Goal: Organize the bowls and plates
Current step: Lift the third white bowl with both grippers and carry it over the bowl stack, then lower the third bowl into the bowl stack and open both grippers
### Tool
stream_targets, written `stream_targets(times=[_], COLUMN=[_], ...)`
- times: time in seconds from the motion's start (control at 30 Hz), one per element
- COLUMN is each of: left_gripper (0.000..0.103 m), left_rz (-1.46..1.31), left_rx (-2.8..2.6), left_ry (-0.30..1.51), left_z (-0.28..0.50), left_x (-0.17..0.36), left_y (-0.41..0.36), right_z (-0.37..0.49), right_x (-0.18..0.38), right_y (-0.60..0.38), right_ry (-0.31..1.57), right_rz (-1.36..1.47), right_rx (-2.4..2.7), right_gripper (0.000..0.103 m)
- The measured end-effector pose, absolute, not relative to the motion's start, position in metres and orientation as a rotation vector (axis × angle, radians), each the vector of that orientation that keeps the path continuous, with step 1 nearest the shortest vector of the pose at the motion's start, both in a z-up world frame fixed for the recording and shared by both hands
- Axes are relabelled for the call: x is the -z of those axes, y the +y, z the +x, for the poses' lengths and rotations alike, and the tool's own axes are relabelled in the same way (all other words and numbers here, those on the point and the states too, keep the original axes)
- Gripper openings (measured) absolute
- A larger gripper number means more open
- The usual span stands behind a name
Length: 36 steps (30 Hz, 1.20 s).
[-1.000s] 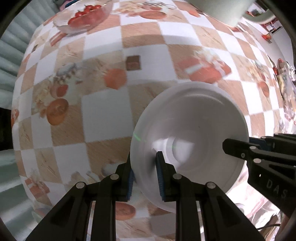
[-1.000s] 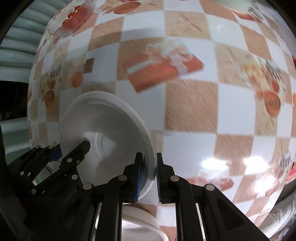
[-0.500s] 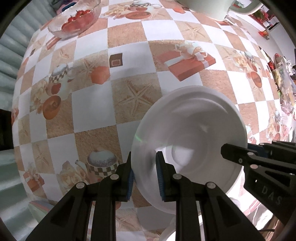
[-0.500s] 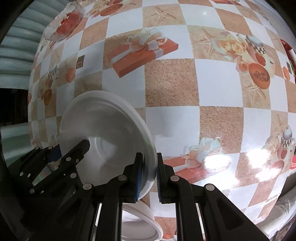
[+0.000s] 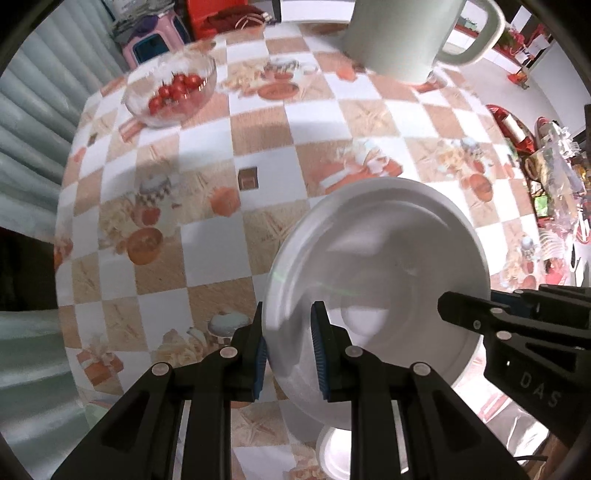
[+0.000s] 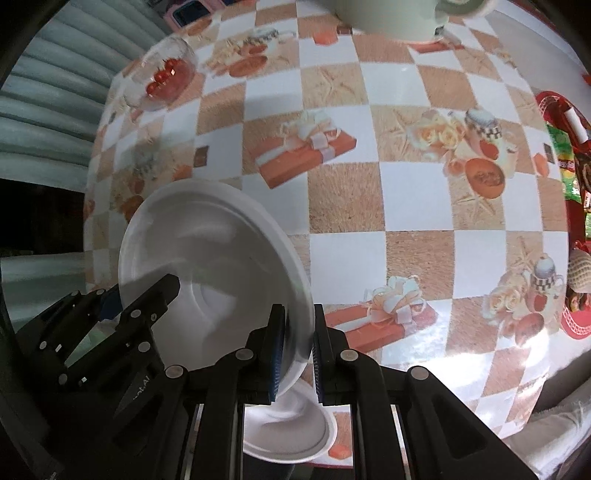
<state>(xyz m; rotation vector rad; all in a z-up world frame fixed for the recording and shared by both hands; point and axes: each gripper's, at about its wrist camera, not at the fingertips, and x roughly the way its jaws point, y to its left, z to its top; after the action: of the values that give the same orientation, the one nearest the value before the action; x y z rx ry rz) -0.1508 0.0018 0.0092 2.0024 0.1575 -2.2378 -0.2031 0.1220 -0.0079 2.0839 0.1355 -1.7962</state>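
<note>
A white plate (image 5: 380, 266) hangs above the checked tablecloth, held by both grippers at opposite edges. My left gripper (image 5: 288, 350) is shut on its left rim, blue pads on either side. My right gripper (image 6: 297, 354) is shut on the plate (image 6: 210, 266) at its right rim. Each gripper shows in the other's view: the right one (image 5: 476, 317) at the plate's right edge, the left one (image 6: 147, 299) at its left. A white bowl (image 6: 291, 428) sits on the table below the plate, near the front edge, partly hidden by the fingers.
A glass bowl of cherry tomatoes (image 5: 171, 90) stands at the far left of the table. A pale green kettle (image 5: 406, 33) stands at the far edge. Red packets and clutter (image 6: 569, 166) lie along the right side. Ribbed grey panels (image 5: 26, 122) lie beyond the left edge.
Both grippers have risen with the plate between them; the table looks farther away, and the kettle and far edge have come into view.
</note>
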Motion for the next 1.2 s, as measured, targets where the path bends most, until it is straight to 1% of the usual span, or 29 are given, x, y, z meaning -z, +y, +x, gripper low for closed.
stream_targets(times=[0.3, 0.5, 0.73, 1.0, 1.2], left_gripper=[0.024, 0.024, 0.024, 0.024, 0.024], left_rz=[1.98, 2.018, 2.099, 2.209, 2.253], left_rx=[2.327, 2.348, 2.335, 2.276, 2.245], left_ry=[0.114, 0.071, -0.044, -0.053, -0.044], left_z=[-0.125, -0.102, -0.076, -0.056, -0.052], left_x=[-0.039, -0.043, -0.029, 0.002, 0.018], left_y=[0.019, 0.035, 0.053, 0.066, 0.067], right_z=[-0.182, -0.149, -0.112, -0.09, -0.089], right_x=[-0.032, -0.039, -0.029, -0.005, 0.006], right_y=[0.138, 0.155, 0.17, 0.185, 0.182], right_ry=[0.104, 0.077, 0.066, 0.099, 0.1], right_rz=[2.056, 2.091, 2.153, 2.231, 2.259], right_rx=[1.856, 1.869, 1.861, 1.85, 1.832], right_gripper=[0.015, 0.015, 0.015, 0.015, 0.015])
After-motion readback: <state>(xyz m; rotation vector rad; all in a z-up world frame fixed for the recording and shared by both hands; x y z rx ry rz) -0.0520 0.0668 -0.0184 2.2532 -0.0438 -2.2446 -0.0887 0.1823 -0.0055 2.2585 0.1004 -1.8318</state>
